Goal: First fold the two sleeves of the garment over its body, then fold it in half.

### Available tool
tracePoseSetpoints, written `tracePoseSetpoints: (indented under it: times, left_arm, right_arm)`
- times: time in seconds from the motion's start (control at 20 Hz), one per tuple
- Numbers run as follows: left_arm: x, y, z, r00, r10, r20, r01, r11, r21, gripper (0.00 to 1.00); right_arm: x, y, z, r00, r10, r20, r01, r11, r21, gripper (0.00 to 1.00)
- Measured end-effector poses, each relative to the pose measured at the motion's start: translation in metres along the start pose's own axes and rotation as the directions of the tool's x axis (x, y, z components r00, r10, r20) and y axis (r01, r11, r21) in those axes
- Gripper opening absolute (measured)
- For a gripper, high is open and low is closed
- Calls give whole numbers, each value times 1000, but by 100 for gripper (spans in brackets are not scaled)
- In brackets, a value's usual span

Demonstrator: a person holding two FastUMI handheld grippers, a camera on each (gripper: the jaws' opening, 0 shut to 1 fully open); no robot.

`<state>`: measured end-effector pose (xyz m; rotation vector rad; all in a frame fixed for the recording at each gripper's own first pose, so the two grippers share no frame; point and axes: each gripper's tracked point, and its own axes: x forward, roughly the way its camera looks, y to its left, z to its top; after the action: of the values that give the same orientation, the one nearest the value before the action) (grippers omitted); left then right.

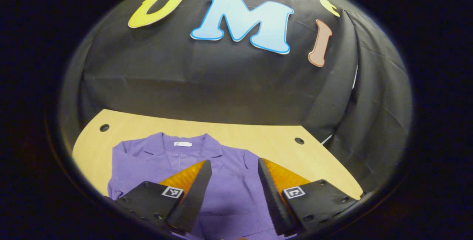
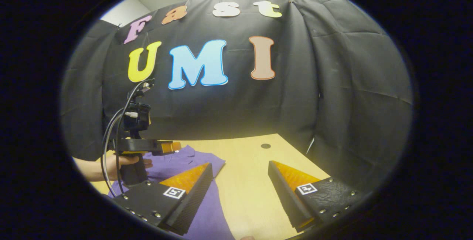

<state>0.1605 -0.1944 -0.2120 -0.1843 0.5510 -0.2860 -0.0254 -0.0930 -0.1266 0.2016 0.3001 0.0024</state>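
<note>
Two claws gape empty: left claw (image 1: 232,190) above purple knit garment (image 1: 177,155), right claw (image 2: 240,192) beside its edge over light wooden table (image 2: 251,195), likely ready for sleeves.

A pale wooden table (image 1: 236,132) with small dark holes (image 1: 104,127).

Both views look forward, low over the pale wooden table (image 1: 236,132), sharing the purple collared shirt (image 2: 207,210) at the bottom.
</note>
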Motion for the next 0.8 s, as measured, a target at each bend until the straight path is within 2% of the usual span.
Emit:
tracePoseSetpoints:
  times: [0.05,0.1,0.15,0.3,0.35,0.4,0.5,0.55,0.6,0.8]
  left_arm:
    - [-10,4,2,1000,0,8,0,1000,6,91]
    - [-22,7,1,1000,2,14,-2,1000,14,84]
    - [-35,14,1,1000,12,24,-13,1000,24,94]
    - [-77,38,3,998,36,44,-37,999,18,93]
    - [-91,48,2,998,47,49,-48,999,10,94]
    - [-105,59,2,996,64,57,-64,998,4,94]
    - [-134,82,0,992,98,74,-98,995,1,94]
    - [-149,96,-4,990,119,74,-120,993,4,93]
    - [-164,109,-9,988,139,73,-139,990,6,96]
    - [-217,152,-39,981,189,32,-189,982,5,96]
  right_arm:
    - [-3,4,2,1000,-1,6,1,1000,-12,94]
    - [-6,8,1,1000,4,10,-4,1000,-23,94]
    - [-8,15,1,1000,14,8,-14,999,-31,86]
    - [-14,37,-1,999,50,1,-50,998,-37,87]
    - [-17,43,-2,998,56,1,-56,998,-37,94]
    - [-20,50,-3,998,64,0,-64,997,-35,86]
    - [-21,63,-8,997,73,-6,-73,996,-41,86]
    - [-23,71,-15,997,80,-22,-81,996,-44,86]
    - [-23,77,-24,995,85,-45,-87,995,-42,94]
    - [-25,95,-71,982,95,-162,-101,994,-32,94]
